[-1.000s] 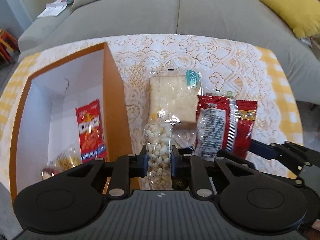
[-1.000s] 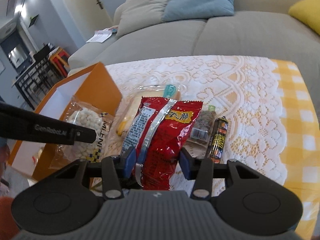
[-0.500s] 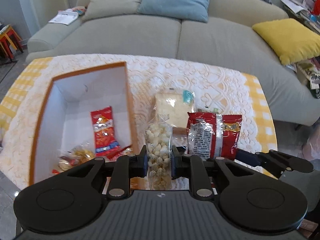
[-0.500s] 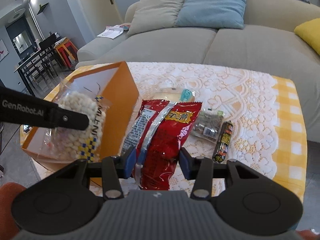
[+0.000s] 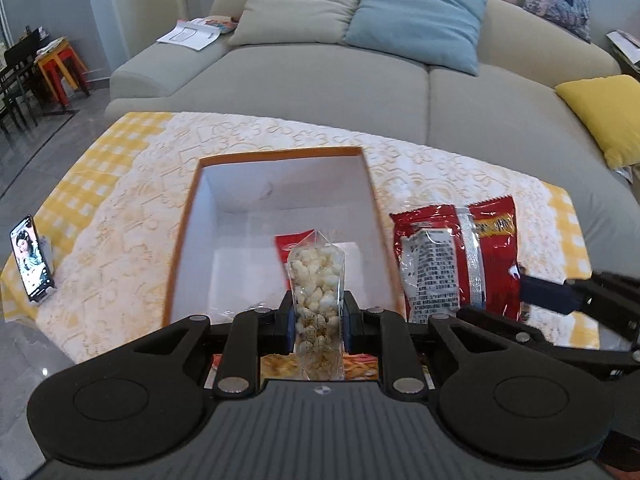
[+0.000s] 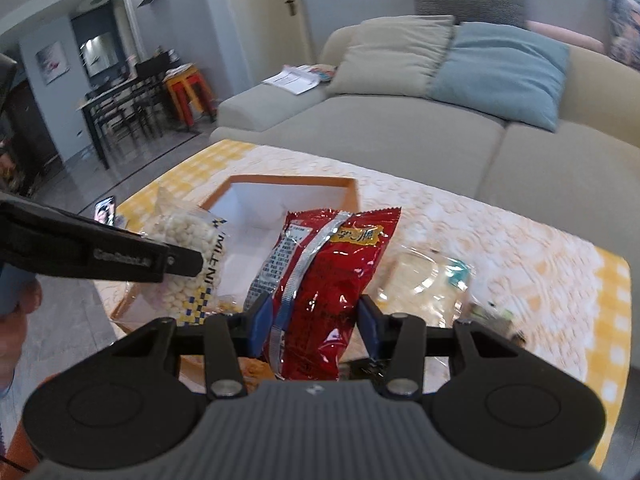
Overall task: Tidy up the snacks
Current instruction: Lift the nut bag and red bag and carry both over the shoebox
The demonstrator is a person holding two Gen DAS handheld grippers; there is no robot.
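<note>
The left gripper (image 5: 318, 316) is clamped on a clear bag of puffs (image 5: 318, 280), held upright above the open orange box (image 5: 280, 156), likely so it can drop straight in beside the red packet (image 5: 290, 242) already lying on the box floor. The right gripper (image 6: 314, 320) pinches a red bag (image 6: 324, 276) by its lower end, raised near the box's right wall, seemingly waiting its turn. More snacks (image 6: 424, 284) lie on the lace cloth (image 6: 500, 240), blurred.

One orange box (image 5: 182, 236); one clear popcorn bag (image 5: 317, 280); one large red snack bag (image 6: 320, 280); one phone (image 5: 33, 259); four sofa cushions
</note>
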